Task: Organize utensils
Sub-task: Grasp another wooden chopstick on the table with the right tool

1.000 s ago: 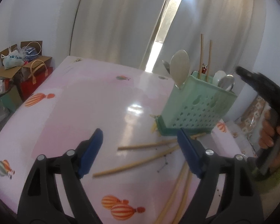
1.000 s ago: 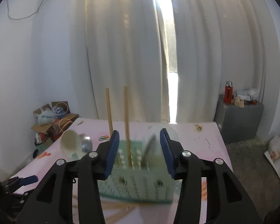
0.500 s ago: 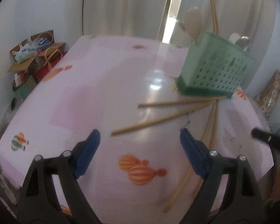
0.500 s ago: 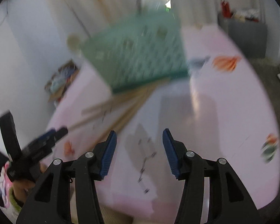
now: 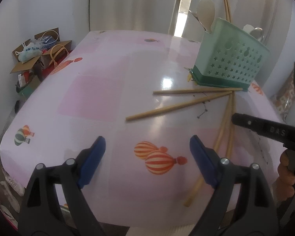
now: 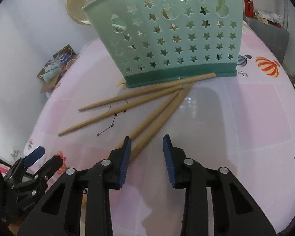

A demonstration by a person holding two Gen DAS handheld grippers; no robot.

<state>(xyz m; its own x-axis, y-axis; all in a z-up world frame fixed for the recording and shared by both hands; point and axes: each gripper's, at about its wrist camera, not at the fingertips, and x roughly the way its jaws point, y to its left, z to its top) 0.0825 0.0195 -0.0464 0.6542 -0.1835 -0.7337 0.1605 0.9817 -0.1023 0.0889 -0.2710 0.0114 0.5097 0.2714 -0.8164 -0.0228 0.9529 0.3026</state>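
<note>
Nearest in the right wrist view, the right tongs [image 6: 146,144] hang over the pink table [image 6: 236,122] with their blue pads a moderate gap apart; they have just been closing, and nothing is pressed between them. The left pad [image 6: 125,157] covers the near ends of two wooden chopsticks [image 6: 157,118], so whether it touches them is hard to tell. In the left wrist view, the left tongs [image 5: 147,153] stand wide apart over a printed balloon [image 5: 159,157], holding nothing. Farther out, two more chopsticks [image 6: 123,106] lie loose on the table, fanned toward the green utensil basket [image 6: 177,39]. The far ends of all four reach its dark base, one tucked against it. The basket stands upright near the table's far side; a pale spoon [image 5: 206,11] and two upright chopsticks [image 5: 226,4] rise from it, their lower parts hidden by its star-pierced wall. At the left view's right edge, the hand [image 5: 289,171] on the right tool is cut off.
</note>
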